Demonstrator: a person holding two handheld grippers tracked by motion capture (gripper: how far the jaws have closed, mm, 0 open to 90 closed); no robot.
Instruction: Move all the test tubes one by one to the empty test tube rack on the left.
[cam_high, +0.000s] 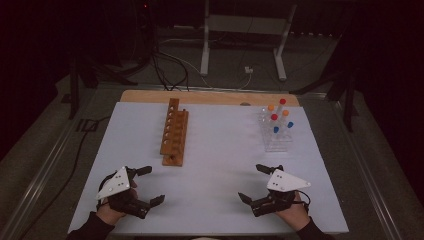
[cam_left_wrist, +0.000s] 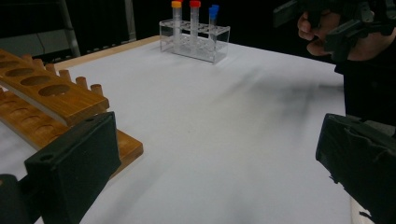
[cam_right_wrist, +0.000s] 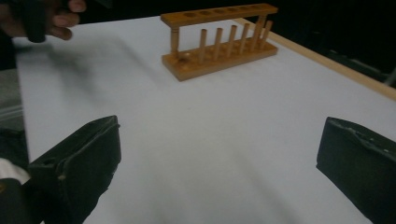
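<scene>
A wooden test-tube rack (cam_high: 174, 132) stands empty on the white table, left of centre; its holed top bar and pegs show close by (cam_left_wrist: 51, 91) and farther off (cam_right_wrist: 219, 39). A clear plastic rack (cam_high: 276, 134) at the right holds several capped tubes (cam_left_wrist: 194, 21) with red, orange and blue caps. My left gripper (cam_high: 151, 185) rests open near the front left edge, nothing between its jaws. My right gripper (cam_high: 254, 183) is open near the front right, also empty. Each faces the table's middle.
The white table top (cam_high: 220, 165) has a wooden strip along its far edge (cam_high: 210, 96). Beyond it are a metal desk frame (cam_high: 245, 37) and cables on the floor (cam_high: 167, 70). The other hand with its gripper appears at the top right (cam_left_wrist: 341, 28).
</scene>
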